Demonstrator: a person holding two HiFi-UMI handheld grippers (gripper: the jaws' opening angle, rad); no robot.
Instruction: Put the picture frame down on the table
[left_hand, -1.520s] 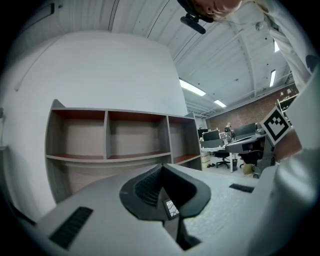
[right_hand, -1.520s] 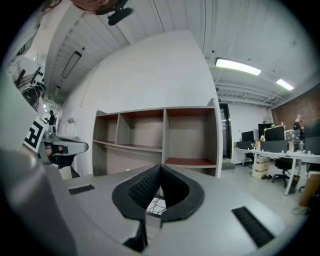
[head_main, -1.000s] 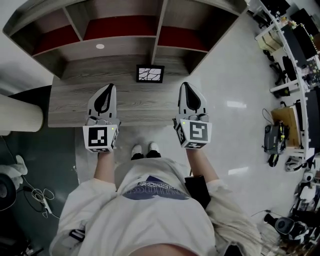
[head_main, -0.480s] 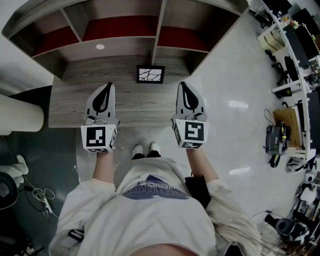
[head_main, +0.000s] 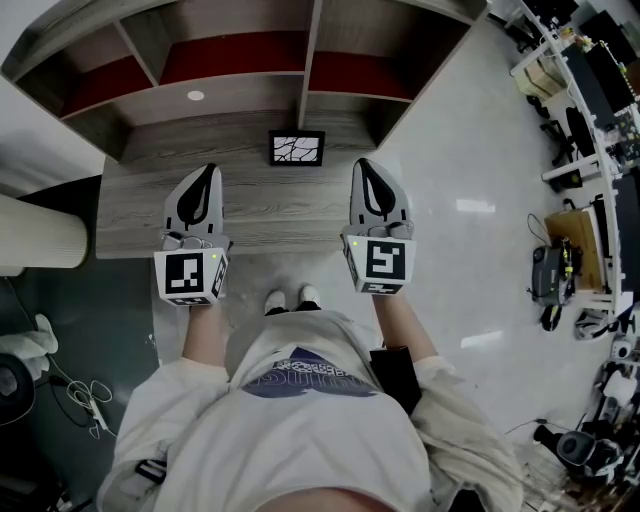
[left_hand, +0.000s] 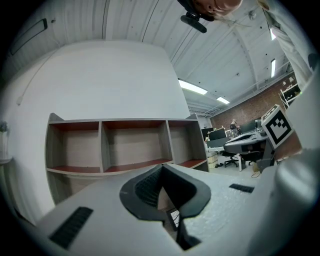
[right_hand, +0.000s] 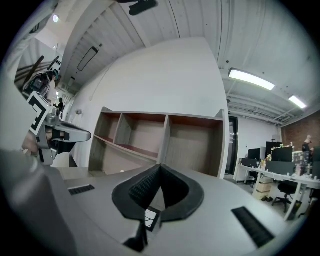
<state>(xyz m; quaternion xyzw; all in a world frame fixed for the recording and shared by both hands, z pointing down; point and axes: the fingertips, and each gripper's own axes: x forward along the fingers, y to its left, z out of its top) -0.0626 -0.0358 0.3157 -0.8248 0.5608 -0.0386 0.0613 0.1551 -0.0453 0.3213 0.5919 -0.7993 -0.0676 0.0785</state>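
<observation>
The left claw (head_main: 206, 172) hovers level over the left half of the counter (head_main: 130, 215), its jaws pressed together with nothing between them. Ahead and to its right, well apart from both claws, the frame (head_main: 297, 148) stands on the counter near the back edge. It is just in front of the shelf (head_main: 240, 55), below the divider between the middle and right compartments. Its long axis runs left to right along that back edge, and its face points toward the person. It is a black landscape frame around a white picture crossed by thin, branching black lines. Each gripper view shows a sliver of it through the gap under the closed jaws. The right claw (head_main: 364, 165) hangs level near the counter's right end, jaws likewise closed on nothing, clear of the frame
</observation>
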